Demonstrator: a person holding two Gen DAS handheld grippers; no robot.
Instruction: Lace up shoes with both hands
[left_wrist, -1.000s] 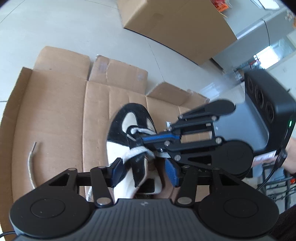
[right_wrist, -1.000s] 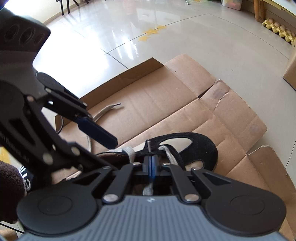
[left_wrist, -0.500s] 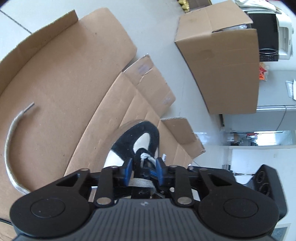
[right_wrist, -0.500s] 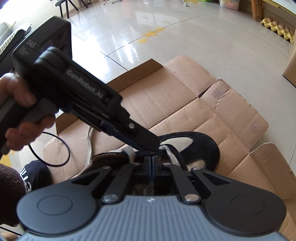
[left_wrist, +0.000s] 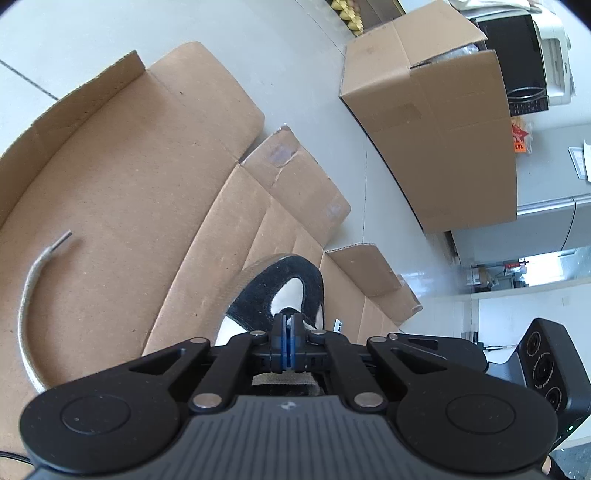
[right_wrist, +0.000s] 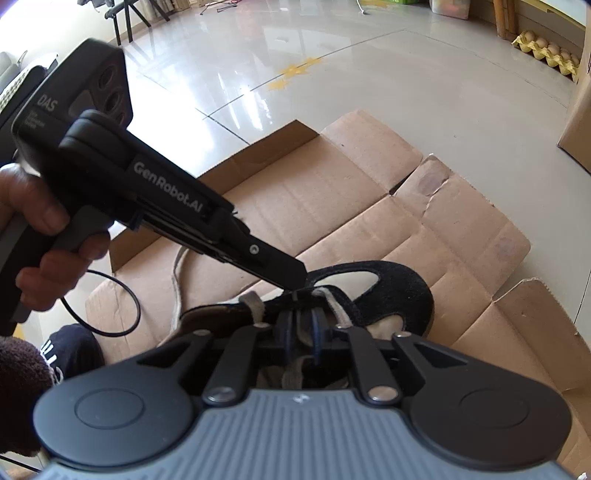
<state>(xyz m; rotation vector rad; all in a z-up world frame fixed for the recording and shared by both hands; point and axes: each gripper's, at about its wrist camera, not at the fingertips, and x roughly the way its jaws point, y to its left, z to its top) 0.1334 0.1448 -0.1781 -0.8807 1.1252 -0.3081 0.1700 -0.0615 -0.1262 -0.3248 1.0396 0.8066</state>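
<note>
The left hand-held gripper (left_wrist: 287, 334) has its jaws pressed together at the shoe's (right_wrist: 388, 291) lace area; whether a lace end is pinched there cannot be told. The right hand-held gripper (right_wrist: 301, 332) is opening, its blue pads (right_wrist: 317, 334) apart on either side of a lace (right_wrist: 255, 306) strand. A hand (right_wrist: 37, 236) holds the left tool's grip. The black-and-white shoe sits on flattened cardboard (left_wrist: 122, 192) on the floor, another lace end (left_wrist: 27, 306) trailing to the left.
</note>
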